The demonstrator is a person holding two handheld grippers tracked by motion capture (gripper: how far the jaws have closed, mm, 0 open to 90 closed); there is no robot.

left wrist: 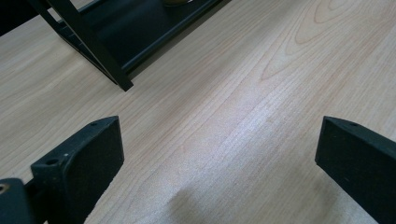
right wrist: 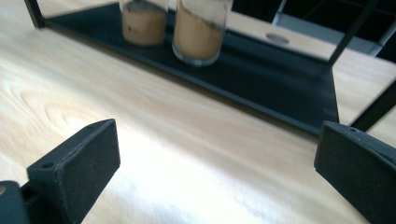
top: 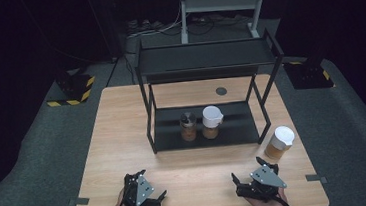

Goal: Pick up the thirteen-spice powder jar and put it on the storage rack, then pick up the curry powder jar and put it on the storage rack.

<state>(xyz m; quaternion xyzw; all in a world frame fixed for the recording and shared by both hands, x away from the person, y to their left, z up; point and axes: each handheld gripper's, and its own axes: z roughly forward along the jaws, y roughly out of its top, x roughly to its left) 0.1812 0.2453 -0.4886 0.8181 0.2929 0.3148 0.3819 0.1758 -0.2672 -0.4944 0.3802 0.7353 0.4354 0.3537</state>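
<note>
Left gripper (top: 151,198): jaws spread wide, empty, only bare wood between them, low over the table (top: 124,138) at its near edge, in front of the black rack (top: 207,60). Right gripper (top: 243,188): also wide apart, clasping nothing, near edge, in front of the rack's right end.

Nearest jar: white-lidded jar (top: 280,142), just outside the rack's right front leg, standing on the table, apart from the right gripper. Two more jars on the rack's bottom shelf, side by side: dark-lidded jar (top: 188,126), white-capped jar (top: 212,122).

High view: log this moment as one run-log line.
left gripper: open, empty, near table edge | right gripper: open, empty | two jars on rack's lower shelf | white-lidded jar on table right of rack
</note>
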